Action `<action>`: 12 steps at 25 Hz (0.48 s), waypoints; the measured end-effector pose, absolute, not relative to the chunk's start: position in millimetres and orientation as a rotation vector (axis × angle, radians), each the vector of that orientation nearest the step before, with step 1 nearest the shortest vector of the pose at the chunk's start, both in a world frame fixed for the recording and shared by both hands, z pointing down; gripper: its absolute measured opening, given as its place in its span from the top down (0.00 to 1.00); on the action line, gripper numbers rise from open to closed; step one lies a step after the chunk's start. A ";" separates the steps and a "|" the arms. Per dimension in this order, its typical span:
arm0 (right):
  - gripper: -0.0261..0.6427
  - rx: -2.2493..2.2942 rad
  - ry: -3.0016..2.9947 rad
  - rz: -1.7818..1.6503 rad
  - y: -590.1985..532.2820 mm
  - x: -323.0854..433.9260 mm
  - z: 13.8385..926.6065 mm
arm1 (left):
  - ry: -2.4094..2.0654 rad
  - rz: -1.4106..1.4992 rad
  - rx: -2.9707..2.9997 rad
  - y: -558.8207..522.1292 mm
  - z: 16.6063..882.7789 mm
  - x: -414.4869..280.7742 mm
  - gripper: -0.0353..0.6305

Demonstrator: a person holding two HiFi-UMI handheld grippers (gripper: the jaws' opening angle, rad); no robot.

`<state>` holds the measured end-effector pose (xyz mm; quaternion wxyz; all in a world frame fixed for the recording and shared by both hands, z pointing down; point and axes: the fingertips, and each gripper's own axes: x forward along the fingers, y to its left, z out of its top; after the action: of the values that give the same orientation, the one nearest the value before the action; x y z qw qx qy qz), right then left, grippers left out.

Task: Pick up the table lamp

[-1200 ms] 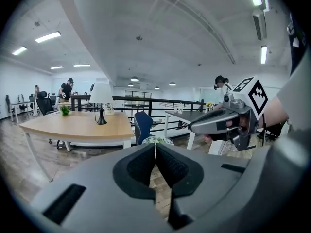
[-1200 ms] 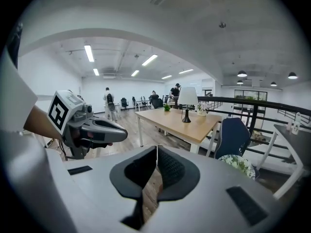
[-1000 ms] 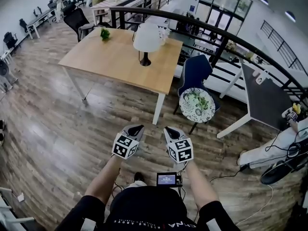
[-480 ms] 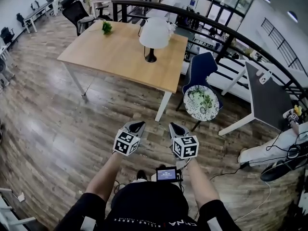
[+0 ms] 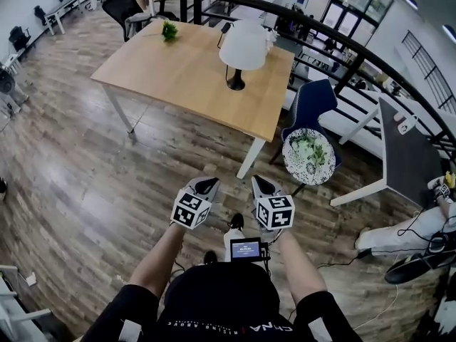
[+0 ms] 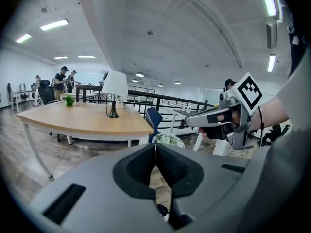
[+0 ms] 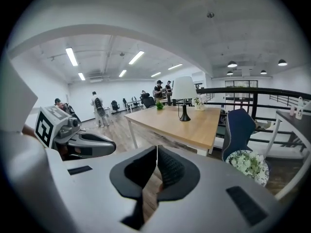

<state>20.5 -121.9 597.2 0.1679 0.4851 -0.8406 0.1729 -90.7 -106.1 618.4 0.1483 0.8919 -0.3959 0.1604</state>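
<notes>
The left tool (image 5: 207, 184) has its two dark pads pressed together with nothing between them, as its own view shows, and the right tool (image 5: 261, 184) is likewise pressed together and empty. The person holds both side by side in front of the body, above the wooden floor (image 5: 85, 184), each with its marker cube toward the head camera and its tip aimed ahead and somewhat down. A small device with a lit screen (image 5: 246, 249) sits at the person's waist, just behind the right tool. Both tools are well apart from the table (image 5: 178, 70), a light wooden top on white legs that stands ahead of them. The table lamp (image 5: 241, 48) stands upright on that table near its far right edge, with a white shade, a thin dark stem and a round dark base, and neither tool touches it. A small green plant (image 5: 169, 29) stands at the table's far left corner. Beside the table's right end is a blue chair (image 5: 313, 104) with a round flowered pad (image 5: 308, 155) on its seat. A dark curved railing (image 5: 320, 28) runs behind the table and the chair.
</notes>
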 end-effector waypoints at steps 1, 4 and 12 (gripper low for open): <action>0.91 1.375 -2.404 0.500 -131.2 17.8 598.4 | -1.154 0.464 2.555 -114.5 619.5 -93.7 0.92; 0.91 1.348 -2.437 0.515 -163.4 13.0 602.3 | -1.190 0.489 2.541 -147.1 621.8 -97.6 0.92; 0.91 1.283 -2.474 0.529 -275.6 39.1 595.1 | -1.254 0.526 2.496 -253.5 613.1 -70.6 0.92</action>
<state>39.1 -275.6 595.1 0.1518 0.4472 -0.8620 0.1842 -70.6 -253.5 613.1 0.1491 0.8683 -0.4363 0.1829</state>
